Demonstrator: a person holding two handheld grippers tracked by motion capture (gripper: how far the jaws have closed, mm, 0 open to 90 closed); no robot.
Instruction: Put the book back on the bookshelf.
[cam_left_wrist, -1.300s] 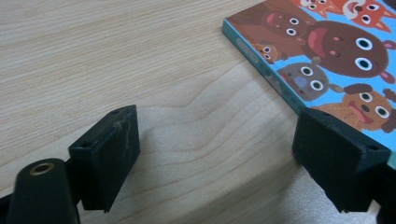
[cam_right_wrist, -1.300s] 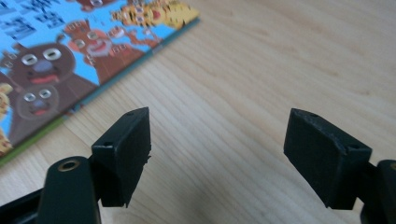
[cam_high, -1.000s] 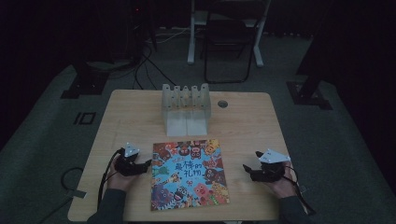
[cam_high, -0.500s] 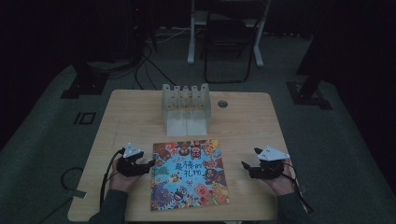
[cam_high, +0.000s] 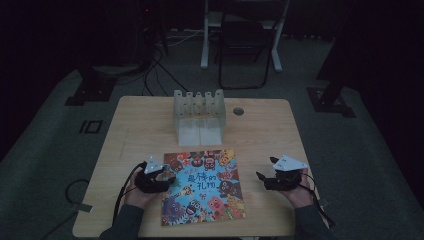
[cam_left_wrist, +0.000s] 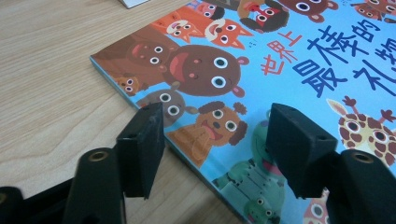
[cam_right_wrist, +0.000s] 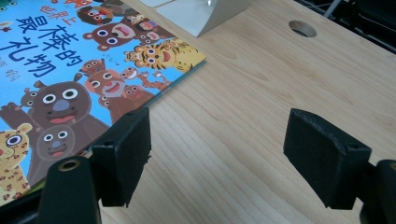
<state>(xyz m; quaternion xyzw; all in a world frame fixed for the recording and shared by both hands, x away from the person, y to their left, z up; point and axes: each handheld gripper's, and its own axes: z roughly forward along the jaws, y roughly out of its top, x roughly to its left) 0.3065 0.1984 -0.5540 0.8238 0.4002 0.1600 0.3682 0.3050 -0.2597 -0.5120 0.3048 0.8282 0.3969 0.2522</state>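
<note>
Left hand-held gripper (cam_left_wrist: 212, 140) is spread wide right over the picture book (cam_high: 202, 186) edge. Book's flat on the tabletop (cam_high: 135, 130), so I'd guess it just skids away or the cover creases.

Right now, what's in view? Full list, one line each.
Picture book: 1, blue cover with cartoon animals, flat at the table's near middle.
Slotted rack: 1, pale white, at the far middle of the table, behind the book.
Round hole: 1, dark, in the tabletop right of the rack.
Table: 1, light wood.
Folding chair: 1, dark, on the floor beyond the table.
Left hand-held gripper: 1, black, jaws open, at the book's left edge.
Right hand-held gripper: 1, black, jaws open, over bare table right of the book.
</note>
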